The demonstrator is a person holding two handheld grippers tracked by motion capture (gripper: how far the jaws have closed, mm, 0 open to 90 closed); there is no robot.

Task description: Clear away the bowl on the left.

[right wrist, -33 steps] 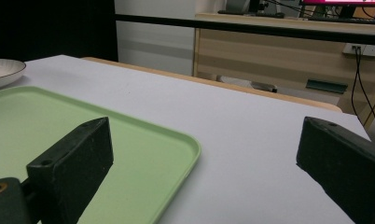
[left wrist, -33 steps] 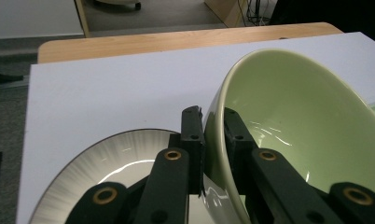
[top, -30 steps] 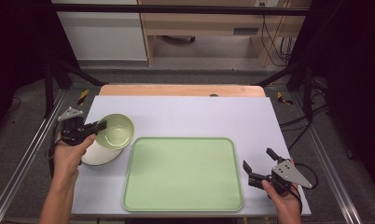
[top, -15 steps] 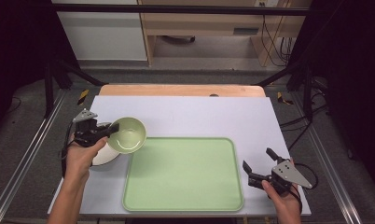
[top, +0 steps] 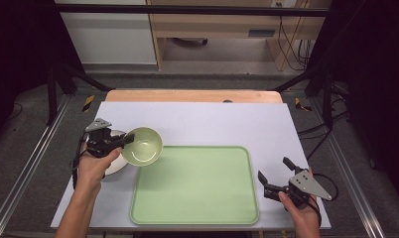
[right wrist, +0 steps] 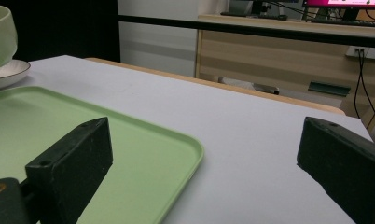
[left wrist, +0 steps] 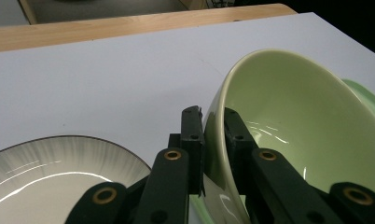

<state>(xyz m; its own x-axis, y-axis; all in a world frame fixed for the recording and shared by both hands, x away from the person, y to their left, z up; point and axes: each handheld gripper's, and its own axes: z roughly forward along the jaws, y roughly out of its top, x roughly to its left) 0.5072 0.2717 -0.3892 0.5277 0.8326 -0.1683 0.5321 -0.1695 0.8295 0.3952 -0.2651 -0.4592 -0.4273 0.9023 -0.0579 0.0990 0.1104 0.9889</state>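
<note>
A pale green bowl (top: 143, 146) hangs tilted above the table, over the left edge of the green tray (top: 197, 186). My left gripper (top: 127, 141) is shut on the bowl's rim, one jaw inside and one outside, seen close in the left gripper view on the green bowl (left wrist: 293, 126). A white plate with a dark rim (top: 114, 163) lies on the table under my left hand; that plate (left wrist: 50, 177) also appears at lower left in the left gripper view. My right gripper (top: 275, 176) rests open near the tray's right edge, nothing between its jaws.
The white tabletop (top: 227, 121) has a wooden strip (top: 192, 95) along its far edge. In the right gripper view the tray (right wrist: 106, 140) lies to the left, with the bowl (right wrist: 0, 35) and plate (right wrist: 6, 72) far off. Dark frame posts flank the table.
My left gripper has carried the green bowl off the plate, rightward to the tray's left edge. The right gripper has stayed still.
</note>
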